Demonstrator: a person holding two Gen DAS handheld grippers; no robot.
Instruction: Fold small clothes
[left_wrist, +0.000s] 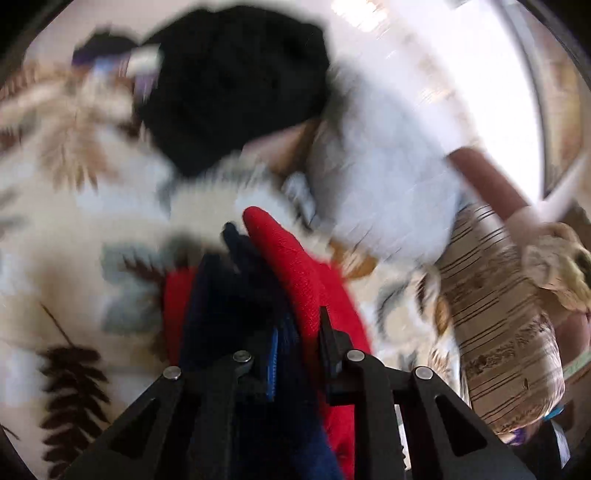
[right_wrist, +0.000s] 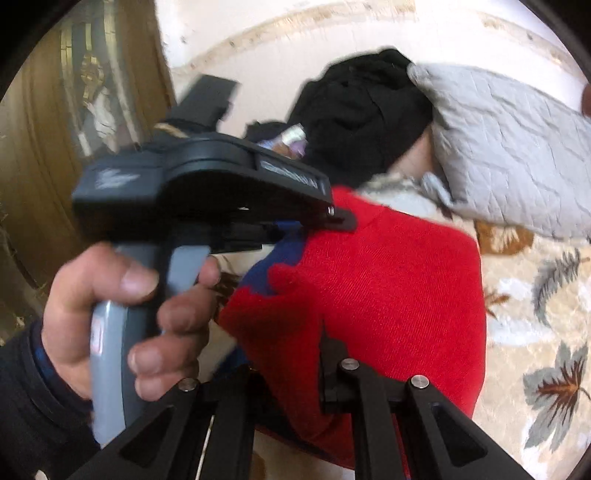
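Over the leaf-patterned bedspread (right_wrist: 546, 295), the red and navy garment (right_wrist: 388, 280) hangs lifted and bunched between both tools, so folding looks barely begun, with a black clothes pile (right_wrist: 362, 110) waiting at the far side. The left gripper (left_wrist: 295, 332) pinches cloth between nearly closed fingers; the right gripper (right_wrist: 291, 354) likewise clamps a near edge.

Red garment (right_wrist: 388, 288): coarse woven cloth, matt, with navy cloth patches; left gripper (left_wrist: 295, 354) and right gripper (right_wrist: 288, 373): matt black plastic with small shiny metal pins; grey handle (right_wrist: 118, 354) left of the right fingers: smooth, slightly glossy plastic; quilted grey pillow (right_wrist: 517, 147) beyond: soft matt fabric; leaf-printed bedspread (right_wrist: 546, 332): cloth.
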